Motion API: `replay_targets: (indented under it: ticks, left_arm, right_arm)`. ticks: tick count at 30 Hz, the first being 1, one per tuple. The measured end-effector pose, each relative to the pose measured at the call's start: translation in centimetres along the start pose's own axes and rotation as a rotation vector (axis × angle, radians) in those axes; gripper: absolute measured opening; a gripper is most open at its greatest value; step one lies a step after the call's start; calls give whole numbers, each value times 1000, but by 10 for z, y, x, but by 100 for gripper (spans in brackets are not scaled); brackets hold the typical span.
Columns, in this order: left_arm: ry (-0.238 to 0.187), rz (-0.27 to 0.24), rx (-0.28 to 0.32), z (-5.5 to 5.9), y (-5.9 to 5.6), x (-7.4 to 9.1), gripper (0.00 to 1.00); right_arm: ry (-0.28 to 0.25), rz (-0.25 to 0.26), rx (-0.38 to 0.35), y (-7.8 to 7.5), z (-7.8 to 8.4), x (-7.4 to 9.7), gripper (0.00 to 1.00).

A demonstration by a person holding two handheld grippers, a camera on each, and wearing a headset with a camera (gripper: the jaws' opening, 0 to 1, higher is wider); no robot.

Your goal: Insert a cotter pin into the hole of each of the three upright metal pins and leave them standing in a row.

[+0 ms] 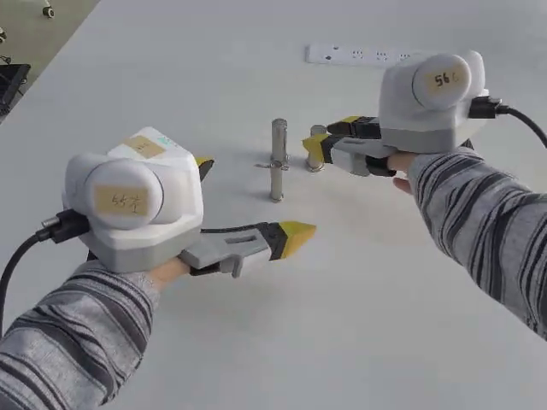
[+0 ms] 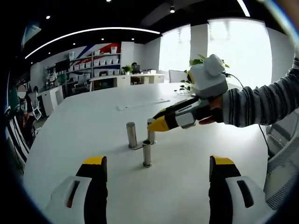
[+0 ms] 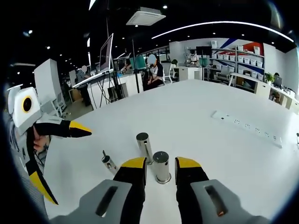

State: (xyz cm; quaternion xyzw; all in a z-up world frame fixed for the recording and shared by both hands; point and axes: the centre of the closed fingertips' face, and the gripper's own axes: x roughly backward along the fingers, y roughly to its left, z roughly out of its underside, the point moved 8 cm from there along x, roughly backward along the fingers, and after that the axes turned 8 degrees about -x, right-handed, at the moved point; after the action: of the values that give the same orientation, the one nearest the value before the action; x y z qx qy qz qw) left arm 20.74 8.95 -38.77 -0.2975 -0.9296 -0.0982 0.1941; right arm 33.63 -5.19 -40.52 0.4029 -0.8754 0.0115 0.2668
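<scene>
A plain white worktop (image 1: 256,342) runs through an open office. Shelving (image 2: 105,63) stands along the far wall, and bright windows (image 2: 243,51) and a potted plant (image 2: 198,63) are on one side. Strip lights and a ceiling unit (image 3: 145,16) hang overhead, and the right gripper view shows people (image 3: 156,74) seated at desks. The far metal pin (image 1: 279,137) stands upright near the middle of the worktop, and a white power strip (image 1: 366,55) lies well beyond it.

Just in front of the far metal pin, toward the person, stands the near metal pin (image 1: 277,186). A thin cotter pin (image 1: 272,166) sits crosswise at its top. It is too small to tell whether it passes through the hole.

Just right of the far metal pin stands the third metal pin (image 3: 161,171), between the jaws of the right hand-held gripper (image 3: 161,163). Those jaws are drawn close but released, with a sliver of worktop showing on each side of the pin. In the head view one yellow tip hides part of that pin.

The left hand-held gripper (image 2: 158,162) hangs well to the near left of the far metal pin, its jaws spread wide and holding nothing. A black cable (image 1: 17,256) leaves its body and is cut off at the picture's edge, as are the striped sleeves (image 1: 487,222).
</scene>
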Motion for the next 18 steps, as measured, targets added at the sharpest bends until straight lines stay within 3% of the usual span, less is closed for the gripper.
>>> replay_targets:
  ticks: [5,10,18]
  left_arm:
    - [-18,6,30,-3,-8,10,98]
    - [-8,29,35,-2,-14,15,99]
    - [-18,10,45,-4,-17,20,99]
  right_arm:
    - [2,0,-4,6,4,-1,15]
    - [-4,13,-19,8,6,-1,14]
    - [-18,28,-20,6,9,-4,9]
